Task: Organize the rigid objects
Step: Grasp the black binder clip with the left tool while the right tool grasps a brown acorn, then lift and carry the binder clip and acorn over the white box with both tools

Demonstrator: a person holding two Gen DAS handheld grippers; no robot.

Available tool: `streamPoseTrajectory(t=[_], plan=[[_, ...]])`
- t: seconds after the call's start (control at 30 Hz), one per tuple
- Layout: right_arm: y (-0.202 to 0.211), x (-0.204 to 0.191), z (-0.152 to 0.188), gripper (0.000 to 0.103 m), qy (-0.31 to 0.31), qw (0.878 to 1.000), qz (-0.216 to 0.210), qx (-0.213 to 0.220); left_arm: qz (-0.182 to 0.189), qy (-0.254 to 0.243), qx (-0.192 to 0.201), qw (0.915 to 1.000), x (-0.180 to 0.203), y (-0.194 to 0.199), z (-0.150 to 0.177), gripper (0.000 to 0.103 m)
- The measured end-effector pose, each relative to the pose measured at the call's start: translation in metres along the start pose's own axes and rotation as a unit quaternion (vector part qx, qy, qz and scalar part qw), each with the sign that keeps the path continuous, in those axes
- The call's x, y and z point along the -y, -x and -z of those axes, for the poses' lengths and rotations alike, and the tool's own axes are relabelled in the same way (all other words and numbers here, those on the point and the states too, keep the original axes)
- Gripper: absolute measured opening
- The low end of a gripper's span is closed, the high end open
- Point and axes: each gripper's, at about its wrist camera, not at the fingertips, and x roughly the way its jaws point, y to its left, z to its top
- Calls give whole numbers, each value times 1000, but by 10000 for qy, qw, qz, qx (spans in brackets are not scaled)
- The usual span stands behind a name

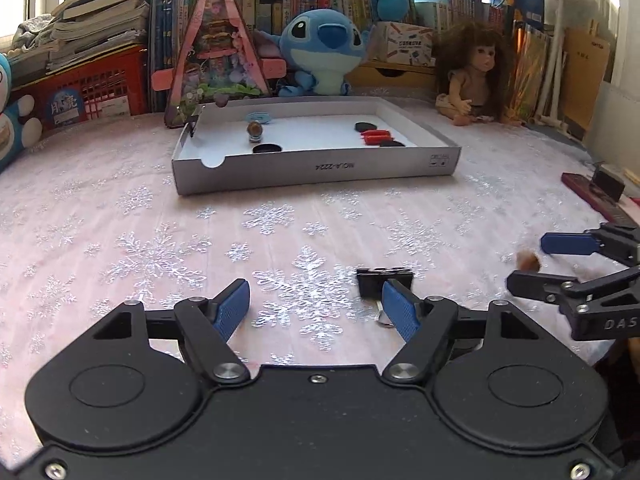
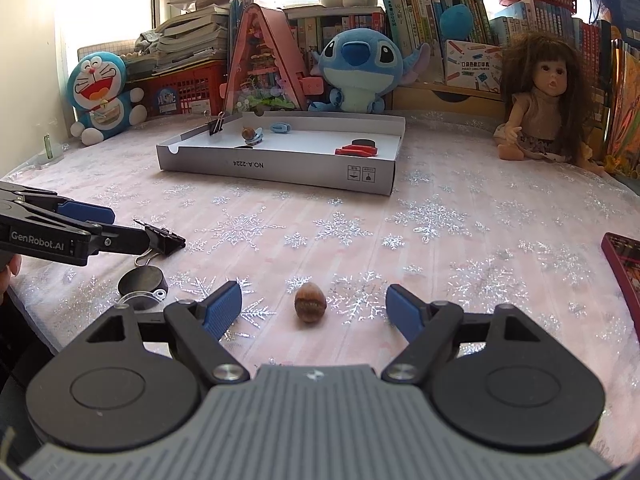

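- A small brown nut (image 2: 310, 309), oval and ridged with a pale band across its middle, is lying on the surface (image 2: 440, 240) between the wide-spread fingers of the right tongs (image 2: 314, 312), touching neither blue pad.
- A black binder clip (image 1: 384, 282) with wire handles is resting just ahead of the left tongs (image 1: 316, 308), whose fingers are also standing wide apart; the clip is sitting against the tip of one blue pad, ungripped.
- A black round disc (image 2: 142, 280) is lying near the clip, at the surface's near edge.
- A shallow white cardboard tray (image 2: 280, 166) is sitting farther back, holding another nut (image 2: 248, 133), a blue clip (image 2: 280, 127), black discs (image 2: 363, 142) and a red piece (image 2: 356, 151); a second binder clip (image 2: 214, 124) is gripping its wall.
- The surface is wearing a pink cloth patterned with silver snowflakes.
- Behind it, a blue plush alien (image 2: 358, 68), a blue-and-white plush cat (image 2: 100, 92), a long-haired doll (image 2: 540, 100) and a pink triangular model house (image 2: 264, 64) are lining up before shelves of books (image 2: 420, 12) and red baskets (image 2: 188, 88), with daylight coming through a window (image 2: 108, 12).
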Motion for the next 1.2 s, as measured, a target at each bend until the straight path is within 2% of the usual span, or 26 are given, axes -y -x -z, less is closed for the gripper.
streamPoseTrajectory(t=[0.17,0.27,0.37,0.43,0.57,0.63,0.73,1.2], plan=[[1,-2,0,86,42,10000,10,64,221,25,46,9997,9,0,-4,71],[2,-5,1,79,126,9998,78,127,207,-14,-4,9998,15,-6,-4,68],[4,-7,1,69,179,9996,147,174,248,62,-100,9996,18,-13,-4,58],[6,-7,2,58,179,9995,163,191,230,93,-104,9996,18,-15,-5,54],[8,-7,3,42,186,9994,195,203,258,91,-77,9996,20,-17,-6,32],[9,-9,3,29,220,9992,238,226,229,33,-59,9997,22,-18,-6,30],[9,-11,3,21,273,9991,253,225,211,29,-37,9998,23,-17,-6,30],[9,-8,-9,20,239,9982,380,404,81,296,49,9995,5,-13,-18,30]])
